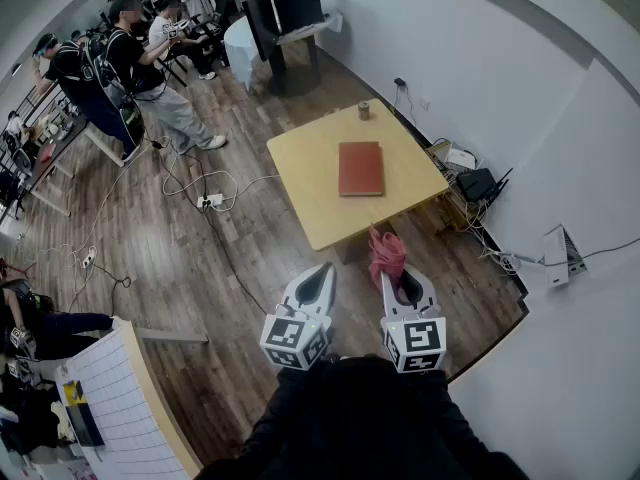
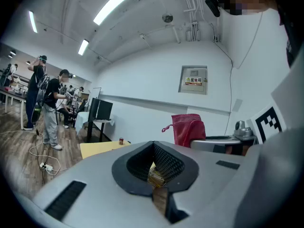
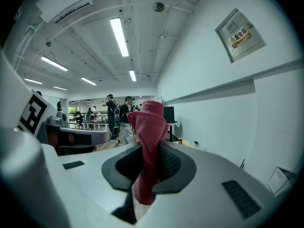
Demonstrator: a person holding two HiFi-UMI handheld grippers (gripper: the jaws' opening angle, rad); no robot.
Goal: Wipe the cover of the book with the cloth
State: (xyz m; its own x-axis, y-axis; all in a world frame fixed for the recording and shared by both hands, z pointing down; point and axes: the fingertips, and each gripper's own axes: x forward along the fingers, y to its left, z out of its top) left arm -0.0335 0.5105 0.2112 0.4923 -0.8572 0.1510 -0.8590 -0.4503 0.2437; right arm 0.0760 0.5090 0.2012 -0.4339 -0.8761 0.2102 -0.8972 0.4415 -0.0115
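Nearest, the person's dark sleeves (image 1: 360, 418) reach forward, each holding a hand-held gripper roughly level over the floor (image 1: 230, 268). The left hand-held gripper (image 1: 322, 273) has its jaws pressed together with nothing between them. The right hand-held gripper (image 1: 400, 276), just beside it, is clamped on the cloth (image 3: 146, 151). The cloth is red and bunched. It stands up past the jaw tips and also hangs down a little below the pads.

Beyond the grippers stands the worktop (image 1: 300, 158), a yellow square. The cloth's top overlaps its near edge in the head view, but neither gripper is over its surface. The book (image 1: 360, 168) lies flat and closed near the middle of the worktop, red-brown cover up, well apart from the cloth. A small can (image 1: 363, 111) stands upright near the far edge.

To the left of the worktop, cables (image 1: 210, 193) trail over the wooden floor. To its right, against the white wall, sits a clutter of boxes and wires. Farthest off, at the upper left, several people (image 1: 140, 63) stand and sit among tables and chairs.
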